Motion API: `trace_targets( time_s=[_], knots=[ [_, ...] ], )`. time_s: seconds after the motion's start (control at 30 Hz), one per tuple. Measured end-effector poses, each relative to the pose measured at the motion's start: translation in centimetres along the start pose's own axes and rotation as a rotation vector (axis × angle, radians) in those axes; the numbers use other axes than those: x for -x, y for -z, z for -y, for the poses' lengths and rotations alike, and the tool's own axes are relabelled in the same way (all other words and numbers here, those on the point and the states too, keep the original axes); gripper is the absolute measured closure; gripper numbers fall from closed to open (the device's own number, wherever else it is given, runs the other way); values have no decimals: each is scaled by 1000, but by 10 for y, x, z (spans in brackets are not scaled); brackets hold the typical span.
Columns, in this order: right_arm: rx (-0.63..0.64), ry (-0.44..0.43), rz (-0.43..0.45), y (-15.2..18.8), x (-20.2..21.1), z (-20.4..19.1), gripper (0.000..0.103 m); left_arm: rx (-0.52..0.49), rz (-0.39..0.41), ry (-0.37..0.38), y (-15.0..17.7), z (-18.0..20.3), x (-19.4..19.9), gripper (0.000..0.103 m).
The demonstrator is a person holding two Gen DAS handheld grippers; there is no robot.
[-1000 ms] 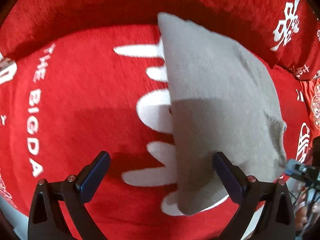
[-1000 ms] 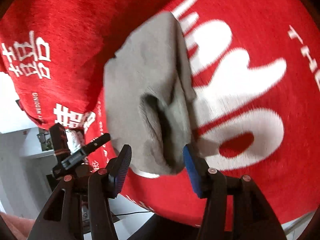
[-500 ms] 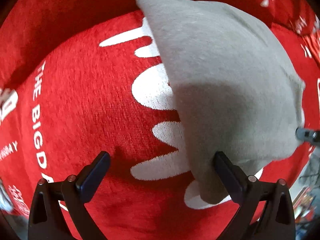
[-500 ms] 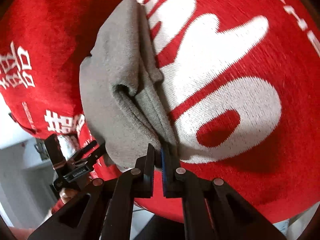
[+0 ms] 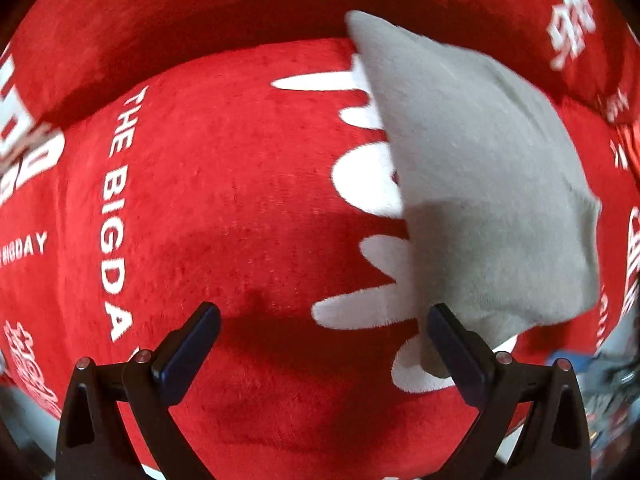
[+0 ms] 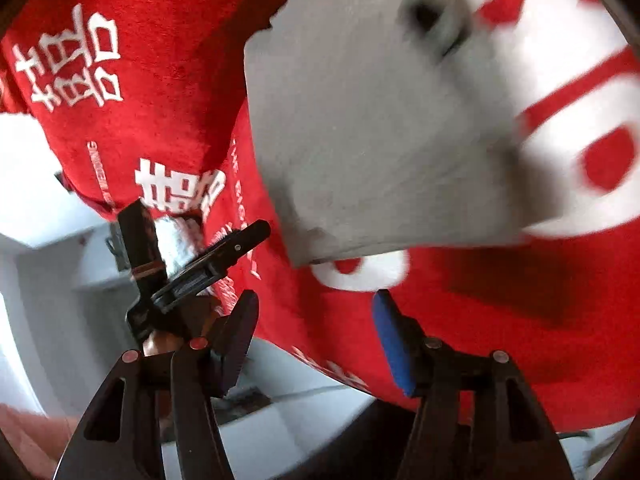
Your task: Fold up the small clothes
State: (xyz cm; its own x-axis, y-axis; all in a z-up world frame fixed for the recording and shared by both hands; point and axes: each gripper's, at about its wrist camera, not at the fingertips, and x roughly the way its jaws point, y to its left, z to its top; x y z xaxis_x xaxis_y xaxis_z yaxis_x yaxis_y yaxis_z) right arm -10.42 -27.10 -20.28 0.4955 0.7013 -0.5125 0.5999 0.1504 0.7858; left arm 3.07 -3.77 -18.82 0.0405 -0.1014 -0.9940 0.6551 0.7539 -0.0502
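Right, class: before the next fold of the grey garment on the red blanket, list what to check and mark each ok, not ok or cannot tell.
1. Right gripper let go, its jaws having just opened: ok, nothing between them.
2. Left gripper open: ok.
3. Grey garment lying on the red blanket: ok.
4. Garment folded neatly: cannot tell, picture blurred.
5. Left gripper clear of the garment: not ok, one finger overlaps its edge.
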Motion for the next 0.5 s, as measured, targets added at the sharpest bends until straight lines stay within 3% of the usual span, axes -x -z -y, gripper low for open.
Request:
trace_targets(
  time_s=[0.2,0.23,0.27,0.3,0.4,0.5],
  knots=[
    [-129,-78,80,-4,-33,8,44,9,17,9,7,-11,1,0],
    [-149,-79,82,-5,-38,9,58,10,18,12,9,-12,1,0],
    [-165,-76,78,-6,-41,11,82,13,18,15,9,-22,0,0],
    [-184,-68,78,-7,-43,11,96,17,19,19,9,-29,0,0],
    [-135,-91,106,-2,-43,-3,96,17,35,31,8,-30,6,0],
    [-137,-20,91,10,-51,4,96,-3,52,24,8,-31,10,0]
  ],
)
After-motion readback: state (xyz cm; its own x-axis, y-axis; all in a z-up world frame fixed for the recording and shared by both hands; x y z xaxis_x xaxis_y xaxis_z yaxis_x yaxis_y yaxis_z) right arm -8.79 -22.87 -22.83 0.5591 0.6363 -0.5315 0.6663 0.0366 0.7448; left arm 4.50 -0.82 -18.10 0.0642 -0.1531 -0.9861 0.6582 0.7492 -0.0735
